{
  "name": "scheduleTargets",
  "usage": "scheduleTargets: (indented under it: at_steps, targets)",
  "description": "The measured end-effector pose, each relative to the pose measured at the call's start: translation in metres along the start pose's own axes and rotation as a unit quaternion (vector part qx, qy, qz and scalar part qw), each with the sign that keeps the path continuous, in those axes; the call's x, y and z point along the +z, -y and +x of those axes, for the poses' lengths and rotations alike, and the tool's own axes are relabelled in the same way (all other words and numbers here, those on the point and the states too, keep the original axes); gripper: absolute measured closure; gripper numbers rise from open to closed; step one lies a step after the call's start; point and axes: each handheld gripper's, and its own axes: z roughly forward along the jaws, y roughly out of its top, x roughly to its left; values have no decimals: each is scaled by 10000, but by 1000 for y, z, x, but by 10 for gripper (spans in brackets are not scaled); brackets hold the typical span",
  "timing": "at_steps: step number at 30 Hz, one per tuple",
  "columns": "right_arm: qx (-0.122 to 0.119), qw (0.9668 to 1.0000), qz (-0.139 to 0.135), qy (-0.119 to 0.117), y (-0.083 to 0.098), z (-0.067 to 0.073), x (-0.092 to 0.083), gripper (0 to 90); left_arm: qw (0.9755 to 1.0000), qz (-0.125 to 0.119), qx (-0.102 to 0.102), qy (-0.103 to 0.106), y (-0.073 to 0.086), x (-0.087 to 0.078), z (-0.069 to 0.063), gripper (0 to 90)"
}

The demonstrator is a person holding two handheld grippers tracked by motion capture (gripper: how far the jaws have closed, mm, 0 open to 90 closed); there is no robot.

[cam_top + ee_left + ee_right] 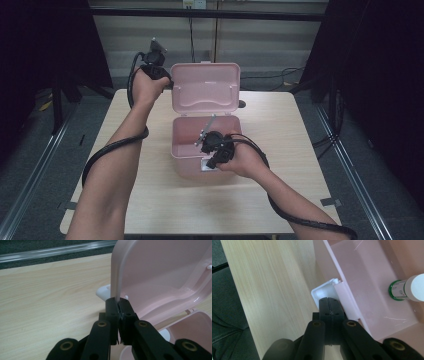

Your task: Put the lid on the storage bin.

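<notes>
Above pink box (187,150), lid (205,88) upright.

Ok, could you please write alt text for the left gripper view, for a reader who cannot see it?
The left gripper, its black jaws closed, pinches the edge of the raised pink plastic lid of an open pink plastic box. A white plastic latch shows just beyond the jaws, and the light wooden table lies behind.

No legible text or labels.
</notes>
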Motion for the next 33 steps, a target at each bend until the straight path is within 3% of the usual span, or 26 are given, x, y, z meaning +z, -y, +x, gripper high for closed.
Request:
scheduleTargets:
  at_steps: [20,22,33]
  targets:
    - [48,10000,19,44,-2,0,1,900,9993,229,279,-57,1,-13,-7,877]
    - [45,10000,20,39,-2,0,1,900,9995,200,234,-59,2,-14,-8,876]
    - [98,9999,61,67,-4,0,1,900,9989,199,413,-104,8,-21,-10,875]
